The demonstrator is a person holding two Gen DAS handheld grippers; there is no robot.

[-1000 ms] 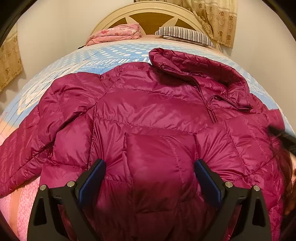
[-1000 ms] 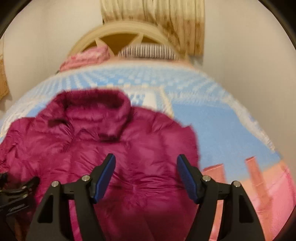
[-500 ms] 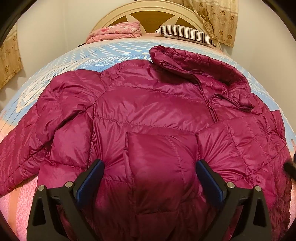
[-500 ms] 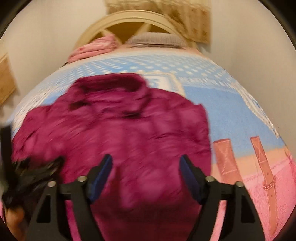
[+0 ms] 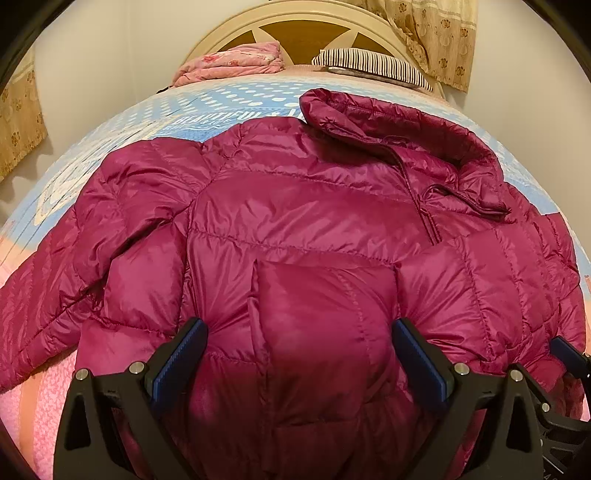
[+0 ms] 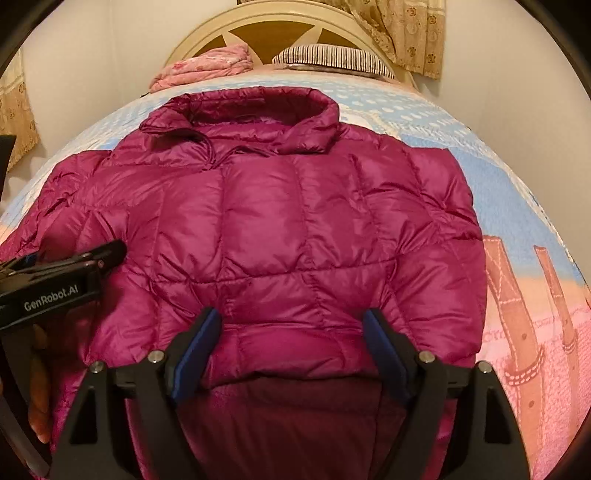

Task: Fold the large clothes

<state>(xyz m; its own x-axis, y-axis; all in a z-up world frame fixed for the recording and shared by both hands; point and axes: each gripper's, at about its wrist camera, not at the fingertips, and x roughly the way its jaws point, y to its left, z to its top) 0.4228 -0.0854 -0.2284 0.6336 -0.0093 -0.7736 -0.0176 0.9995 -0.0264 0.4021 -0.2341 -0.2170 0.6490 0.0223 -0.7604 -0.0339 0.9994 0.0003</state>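
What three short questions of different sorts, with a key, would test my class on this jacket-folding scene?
1. True or false: the left gripper has its jaws shut on the jacket.
2. Which lies at the headboard beside the striped pillow? A. a folded pink blanket B. a green towel C. a book
3. Fill in: the jacket's right sleeve is folded ____ the body, while its left sleeve lies spread out to the side.

Key
1. False: both the left and the right gripper stand with jaws open over the fabric.
2. A, the pink blanket.
3. Over (or under): no right sleeve sticks out, and the views do not show which.
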